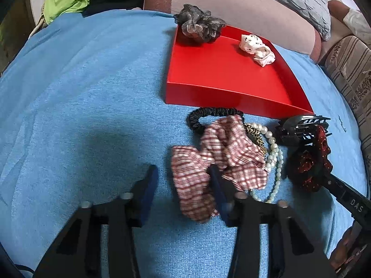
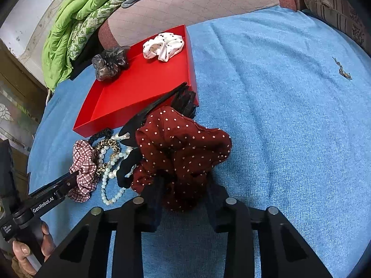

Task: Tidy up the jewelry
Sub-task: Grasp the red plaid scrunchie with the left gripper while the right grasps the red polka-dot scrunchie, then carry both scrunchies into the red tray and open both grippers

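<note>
Left gripper (image 1: pixel 184 187): jaws parted, checked scrunchie (image 1: pixel 208 159) against the 3 o'clock finger only, bare cloth beside the other. Right gripper (image 2: pixel 184 197): closed on the maroon dotted scrunchie (image 2: pixel 180 148), both fingers sunk in its folds. Red tray (image 1: pixel 222 74) at 12 o'clock of the pile, its near wall just beyond the black hair tie (image 1: pixel 213 112). Pearl necklace (image 1: pixel 276 155) and claw clip (image 1: pixel 299 127) crowded between the scrunchies. Open blue cloth (image 1: pixel 81 92) from 7 to 11 o'clock.
</note>
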{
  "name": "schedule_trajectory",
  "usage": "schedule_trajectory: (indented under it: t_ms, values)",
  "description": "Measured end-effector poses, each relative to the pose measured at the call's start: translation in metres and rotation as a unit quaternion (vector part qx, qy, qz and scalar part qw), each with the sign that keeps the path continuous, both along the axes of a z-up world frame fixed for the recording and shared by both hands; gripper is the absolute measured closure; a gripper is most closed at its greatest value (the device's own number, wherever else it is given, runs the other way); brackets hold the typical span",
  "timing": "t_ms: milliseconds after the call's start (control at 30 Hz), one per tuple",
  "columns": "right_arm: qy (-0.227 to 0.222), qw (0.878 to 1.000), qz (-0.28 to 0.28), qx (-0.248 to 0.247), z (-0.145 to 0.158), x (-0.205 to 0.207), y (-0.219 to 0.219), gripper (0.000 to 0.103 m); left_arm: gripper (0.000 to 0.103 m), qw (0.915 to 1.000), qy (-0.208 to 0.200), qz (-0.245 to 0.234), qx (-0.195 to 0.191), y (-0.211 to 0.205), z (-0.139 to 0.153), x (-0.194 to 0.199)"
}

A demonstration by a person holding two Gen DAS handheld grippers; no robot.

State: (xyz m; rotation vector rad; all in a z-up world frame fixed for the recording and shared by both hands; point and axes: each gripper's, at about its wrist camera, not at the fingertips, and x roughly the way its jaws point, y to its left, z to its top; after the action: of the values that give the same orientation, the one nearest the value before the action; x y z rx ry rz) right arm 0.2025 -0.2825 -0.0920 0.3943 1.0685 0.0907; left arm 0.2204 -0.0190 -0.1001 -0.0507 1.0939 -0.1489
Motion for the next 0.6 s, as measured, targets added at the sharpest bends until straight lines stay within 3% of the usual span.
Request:
schedule_trajectory:
  t_ms: [100, 233, 600]
  values:
    - [0.000, 1.000, -0.001, -0.002, -0.001, 0.001, 0.000, 0.083, 0.091, 1.0000, 0.001, -0.006, -0.001, -0.003, 0.002, -0.002]
    - [-0.005, 1.000, 0.002, -0.007, 0.001, -0.001, 0.002, 0.092, 0.095, 0.9998, -0.010, -0.013, 0.012, -0.010, 0.010, -0.008]
    - [-0.020, 1.000, 0.002, -0.014, 0.015, -0.014, 0.001, 0.093, 0.096, 0.9988, -0.042, -0.017, 0.018, -0.015, 0.040, -0.033]
